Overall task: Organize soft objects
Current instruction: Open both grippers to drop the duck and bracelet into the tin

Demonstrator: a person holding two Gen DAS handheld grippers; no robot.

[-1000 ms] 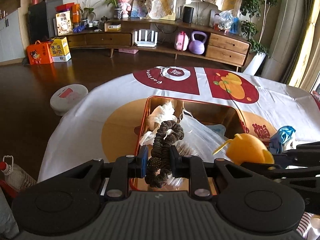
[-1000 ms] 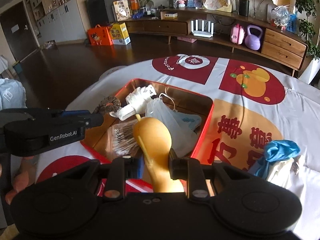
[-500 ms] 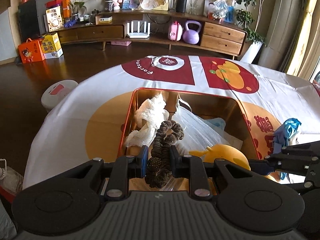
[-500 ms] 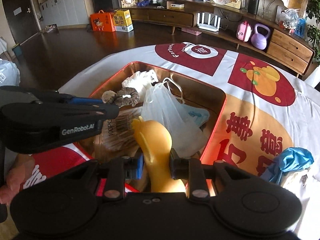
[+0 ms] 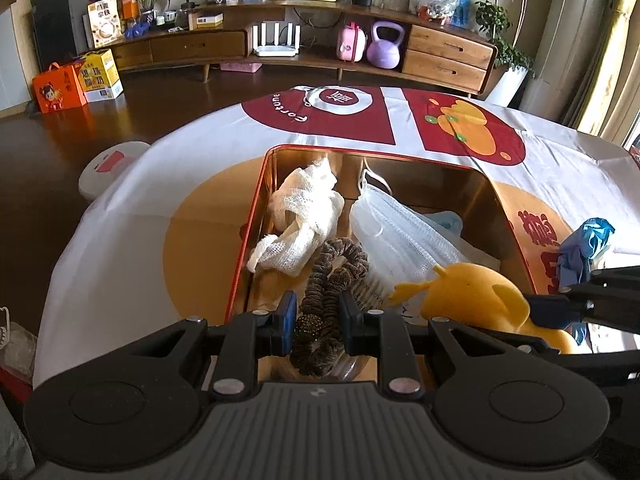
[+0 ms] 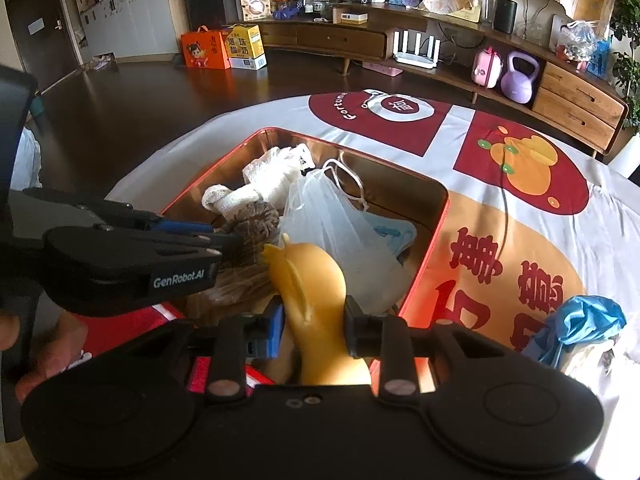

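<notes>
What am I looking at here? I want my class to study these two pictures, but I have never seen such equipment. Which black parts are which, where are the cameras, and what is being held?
There is no robot: a person holds a two-finger black gripper in each hand, with a wide-angle camera on each that looks along its fingers. In the left view, the left gripper is shut on a brown ruffled hair scrunchie. In the right view, the right gripper has a yellow rubber duck toy between its jaws, which are opening. Both hang over a shiny copper-coloured tin box with a red rim, which stands on a white, red and orange tablecloth. In the box lie a white gauze cloth and a clear plastic bag. A crumpled blue glove lies outside on the cloth.
</notes>
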